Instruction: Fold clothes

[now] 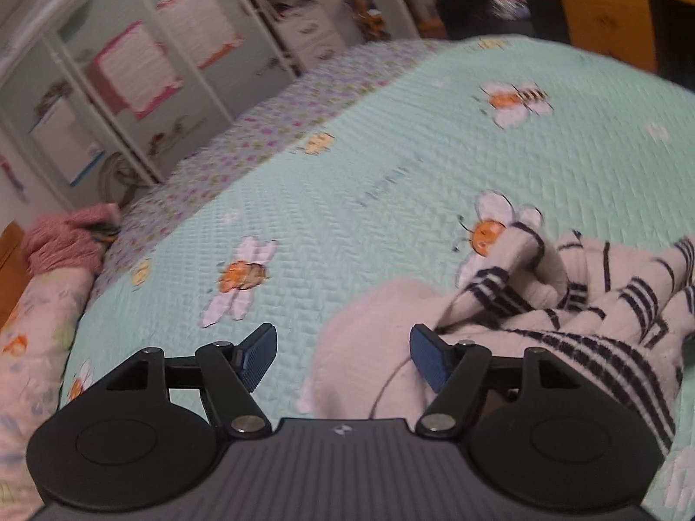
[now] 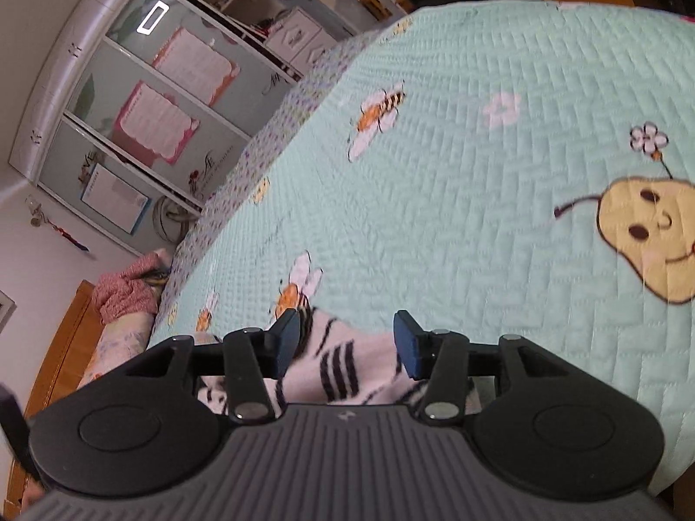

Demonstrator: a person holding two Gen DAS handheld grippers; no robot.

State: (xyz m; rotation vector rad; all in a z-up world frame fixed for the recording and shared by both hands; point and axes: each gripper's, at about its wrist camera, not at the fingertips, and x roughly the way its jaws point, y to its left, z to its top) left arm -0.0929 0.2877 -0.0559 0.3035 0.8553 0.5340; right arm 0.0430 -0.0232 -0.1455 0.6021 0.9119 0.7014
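Observation:
A crumpled white garment with dark navy stripes (image 1: 564,304) lies on the mint quilted bedspread (image 1: 347,173), at the lower right of the left wrist view. My left gripper (image 1: 343,358) is open just above the garment's plain white part, with its right finger over the cloth and nothing held. In the right wrist view the same striped garment (image 2: 343,364) shows under and between the fingers. My right gripper (image 2: 347,343) hovers open over its edge, gripping nothing. Most of the garment is hidden behind the gripper body there.
The bedspread (image 2: 478,173) has bee and flower prints and a floral border along its left edge. A pink cloth (image 1: 65,239) lies bunched at the bed's left end by a wooden frame. White wardrobes (image 2: 130,108) stand beyond the bed.

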